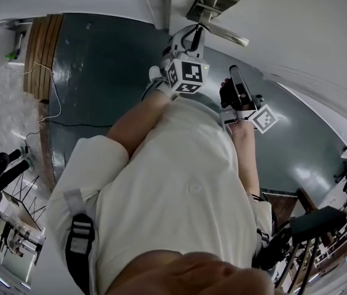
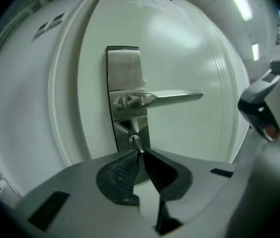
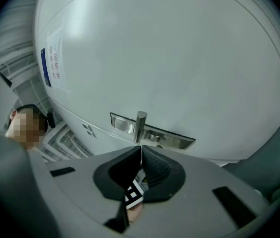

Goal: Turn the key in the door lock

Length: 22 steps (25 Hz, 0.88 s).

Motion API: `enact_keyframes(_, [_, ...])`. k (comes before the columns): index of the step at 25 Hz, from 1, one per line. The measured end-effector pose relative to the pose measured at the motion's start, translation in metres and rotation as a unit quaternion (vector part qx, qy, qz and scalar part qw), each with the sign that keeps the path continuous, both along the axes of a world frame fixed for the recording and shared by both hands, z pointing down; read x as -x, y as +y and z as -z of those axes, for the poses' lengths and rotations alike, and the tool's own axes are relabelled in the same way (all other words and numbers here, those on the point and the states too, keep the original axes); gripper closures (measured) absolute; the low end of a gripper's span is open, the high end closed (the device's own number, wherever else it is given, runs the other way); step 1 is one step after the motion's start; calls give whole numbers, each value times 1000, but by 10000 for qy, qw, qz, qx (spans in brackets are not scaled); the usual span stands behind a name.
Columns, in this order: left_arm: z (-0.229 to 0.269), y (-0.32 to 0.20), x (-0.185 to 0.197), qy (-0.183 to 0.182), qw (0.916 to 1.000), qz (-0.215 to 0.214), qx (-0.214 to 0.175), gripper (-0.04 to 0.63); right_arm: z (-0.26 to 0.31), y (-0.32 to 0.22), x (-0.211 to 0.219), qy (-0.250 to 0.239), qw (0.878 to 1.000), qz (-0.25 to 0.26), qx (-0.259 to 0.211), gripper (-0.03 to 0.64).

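A steel lock plate (image 2: 124, 78) with a lever handle (image 2: 172, 98) is fixed to the white door (image 2: 189, 48). Below the lever, a small metal key (image 2: 135, 144) sticks out of the keyhole. My left gripper (image 2: 140, 152) is shut on the key's head, its pads pinching it from both sides. In the head view the left gripper (image 1: 190, 42) reaches up to the plate (image 1: 213, 2) below the handle (image 1: 226, 34). My right gripper (image 3: 141, 150) is shut with nothing in it and hangs a short way off the door, to the right of the handle (image 3: 140, 125). It also shows in the head view as the right gripper (image 1: 235, 74).
A paper notice (image 3: 53, 57) is stuck on the door. Dark grey floor (image 1: 99, 72) lies below, with a wooden strip (image 1: 41, 54) and a loose cable (image 1: 53, 97). Camera stands (image 1: 4, 189) crowd the lower left and a stand (image 1: 315, 223) the lower right. Another person (image 3: 28, 123) is off to one side.
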<state>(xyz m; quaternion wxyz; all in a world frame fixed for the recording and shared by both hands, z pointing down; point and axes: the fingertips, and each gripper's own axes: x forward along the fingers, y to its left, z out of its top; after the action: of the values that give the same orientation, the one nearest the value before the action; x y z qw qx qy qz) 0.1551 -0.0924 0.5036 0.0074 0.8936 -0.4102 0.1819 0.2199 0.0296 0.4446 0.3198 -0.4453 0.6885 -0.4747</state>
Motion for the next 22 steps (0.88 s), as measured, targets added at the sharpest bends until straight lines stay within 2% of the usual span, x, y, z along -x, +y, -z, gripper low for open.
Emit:
enact_keyframes(3, [-1,1,-1,-364,9986,45,-372,563,-1,-1,-2,-19,10000,47,4,595])
enact_keyframes(5, [-1,2,-1,-166,9995,32,-258,563,-1,-1,-1,-35,9999,101,10,595])
enact_keyframes(7, [-2,3,-1,462,9987,-117,201,563,-2,-2,1,-38,9998,172,12,595])
enact_keyframes(8, [-2,5,-1,868,9946,-266,503,563,-3,-3,2,-36,9998,203,20,595])
enact_keyframes(9, [-1,7,-1,1313,9867,-454,845,560,-4,-3,3,-34,9997,226,37,595])
enact_keyframes(10, [1,9,0,1779,9742,-665,1221,556,-4,-4,3,-29,9997,244,54,595])
enact_keyframes(11, [4,12,3,2250,9569,-874,1612,551,-5,-4,4,-21,9996,258,70,595])
enact_keyframes(12, [6,14,8,2728,9349,-1059,2007,550,-5,-5,5,-12,9996,268,84,595])
enact_keyframes(13, [7,15,13,3217,9076,-1212,2410,534,-5,-5,5,-5,9996,272,100,595])
enact_keyframes(14, [6,14,17,3706,8748,-1335,2821,508,-5,-5,5,1,9996,269,114,595])
enact_keyframes(15, [4,13,21,4177,8369,-1436,3233,490,-6,-6,5,8,9996,260,131,595])
enact_keyframes(16, [2,12,24,4623,7942,-1514,3641,482,-8,-6,5,14,9996,244,152,595])
enact_keyframes(17, [-1,11,25,5060,7462,-1563,4034,477,-9,-7,4,20,9996,230,174,595])
enact_keyframes(19, [-4,6,26,5889,6446,-1621,4598,476,-9,-7,6,32,9996,220,198,595])
enact_keyframes(20, [-3,3,26,6213,6014,-1677,4734,476,-9,-7,7,42,9995,224,204,595])
enact_keyframes(22, [-1,-3,23,6661,5270,-1890,4928,476,-9,-8,8,81,9995,225,222,595])
